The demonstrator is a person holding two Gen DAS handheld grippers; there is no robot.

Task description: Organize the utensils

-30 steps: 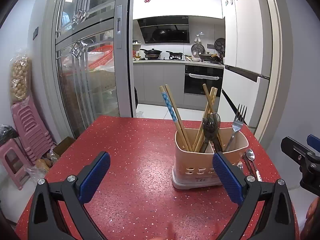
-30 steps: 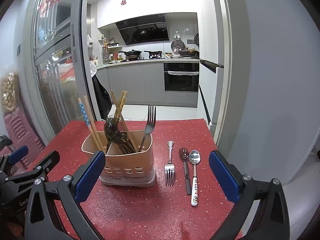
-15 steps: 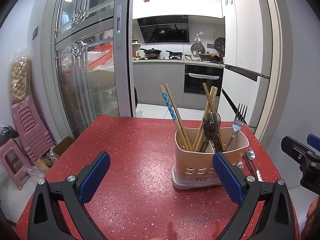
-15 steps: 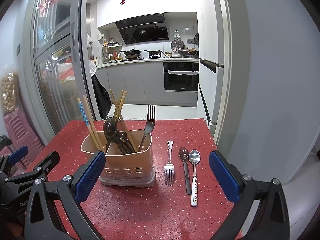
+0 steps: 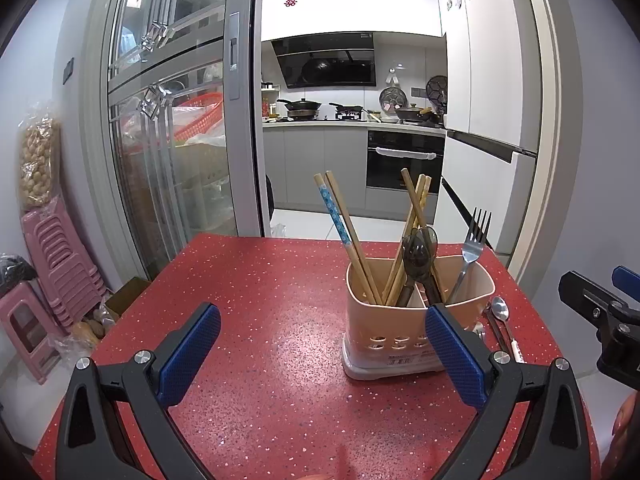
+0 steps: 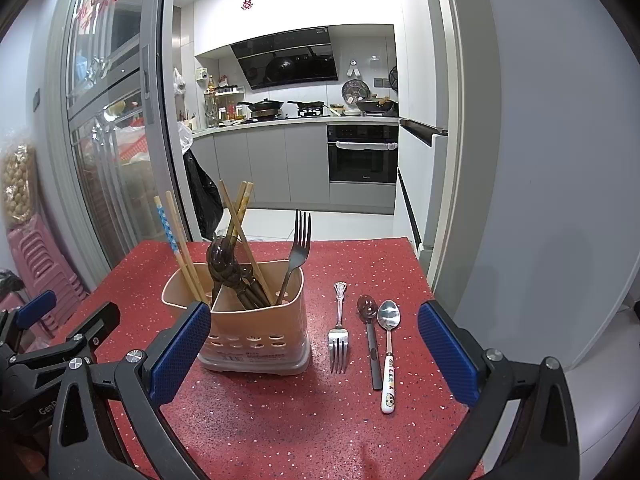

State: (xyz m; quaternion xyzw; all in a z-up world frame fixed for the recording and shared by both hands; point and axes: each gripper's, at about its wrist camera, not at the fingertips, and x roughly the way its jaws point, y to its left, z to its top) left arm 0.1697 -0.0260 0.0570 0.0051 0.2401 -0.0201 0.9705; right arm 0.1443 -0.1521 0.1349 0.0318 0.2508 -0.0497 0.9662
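Observation:
A beige utensil holder (image 6: pixel 256 332) stands on the red speckled table (image 6: pixel 280 420); it also shows in the left wrist view (image 5: pixel 400 340). It holds chopsticks (image 6: pixel 184 256), dark spoons (image 6: pixel 222 258) and a fork (image 6: pixel 298 248). To its right lie a silver fork (image 6: pixel 339 332), a dark spoon (image 6: pixel 370 340) and a spoon with a printed white handle (image 6: pixel 389 352). My right gripper (image 6: pixel 314 354) is open and empty, just in front of these. My left gripper (image 5: pixel 320 354) is open and empty, in front and left of the holder.
The table's right edge (image 6: pixel 424 276) drops off beside a grey wall. Pink stools (image 5: pixel 52 256) are stacked at the left by a glass sliding door (image 5: pixel 168 152). The kitchen doorway lies beyond the table's far edge.

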